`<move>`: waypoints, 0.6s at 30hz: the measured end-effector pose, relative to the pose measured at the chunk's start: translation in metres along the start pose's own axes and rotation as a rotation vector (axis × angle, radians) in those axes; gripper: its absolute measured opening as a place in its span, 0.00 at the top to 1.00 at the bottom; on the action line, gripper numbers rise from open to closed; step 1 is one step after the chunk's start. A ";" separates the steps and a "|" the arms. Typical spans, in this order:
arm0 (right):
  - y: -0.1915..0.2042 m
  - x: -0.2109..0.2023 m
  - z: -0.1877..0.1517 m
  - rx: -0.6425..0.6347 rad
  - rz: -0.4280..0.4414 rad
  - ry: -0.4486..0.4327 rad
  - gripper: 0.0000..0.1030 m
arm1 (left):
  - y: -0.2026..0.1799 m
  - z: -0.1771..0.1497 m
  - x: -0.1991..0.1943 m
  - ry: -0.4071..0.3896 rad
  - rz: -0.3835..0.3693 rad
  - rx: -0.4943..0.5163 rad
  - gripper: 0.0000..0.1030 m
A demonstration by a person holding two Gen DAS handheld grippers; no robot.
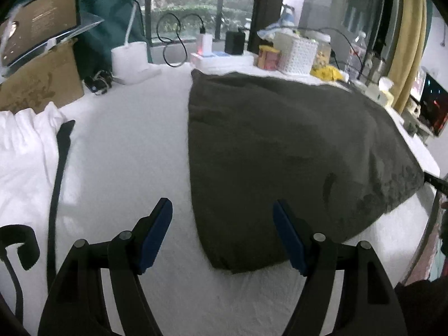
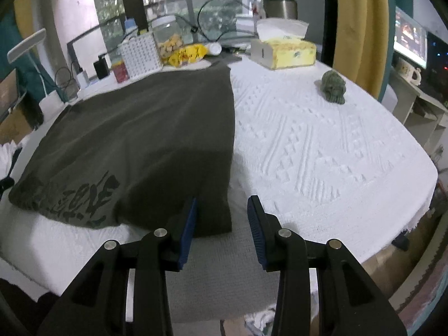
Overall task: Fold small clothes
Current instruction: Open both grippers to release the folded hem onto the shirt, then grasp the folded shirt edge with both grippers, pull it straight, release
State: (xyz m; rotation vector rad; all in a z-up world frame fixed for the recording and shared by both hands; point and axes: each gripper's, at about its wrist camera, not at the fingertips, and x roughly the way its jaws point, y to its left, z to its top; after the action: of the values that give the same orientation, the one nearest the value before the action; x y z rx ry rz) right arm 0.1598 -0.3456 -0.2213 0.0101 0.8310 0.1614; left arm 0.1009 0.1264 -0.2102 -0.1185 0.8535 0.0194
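A dark olive garment [image 1: 280,151] lies flat and folded on the white textured tablecloth [image 1: 126,154]; it also shows in the right wrist view [image 2: 145,145], with black printed characters near its front left edge. My left gripper [image 1: 222,210] is open and empty, over the garment's near left corner. My right gripper [image 2: 222,204] is open and empty, just above the garment's near right corner, with its left pad [image 2: 189,224] over the cloth.
White clothes [image 1: 25,154] and a black strap [image 1: 57,173] lie at the left. A cardboard box [image 1: 39,81], lamp base [image 1: 130,58], chargers, a white basket [image 2: 140,53], snacks and a tissue box [image 2: 284,50] line the far edge. A green figurine [image 2: 333,85] stands at the right.
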 end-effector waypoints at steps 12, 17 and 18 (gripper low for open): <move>0.014 0.014 0.005 0.012 0.086 -0.057 0.69 | -0.013 -0.006 0.017 0.027 -0.020 -0.030 0.13; 0.000 0.017 0.013 0.009 0.132 -0.026 0.92 | -0.022 -0.005 0.021 0.042 0.028 0.003 0.13; 0.000 0.017 0.014 -0.001 0.123 -0.028 0.92 | -0.022 -0.005 0.020 0.040 0.029 -0.004 0.14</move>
State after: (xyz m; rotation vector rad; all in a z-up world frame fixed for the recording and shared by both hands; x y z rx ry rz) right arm 0.1809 -0.3424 -0.2243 0.0622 0.8027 0.2766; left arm 0.1119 0.1036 -0.2269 -0.1101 0.8949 0.0461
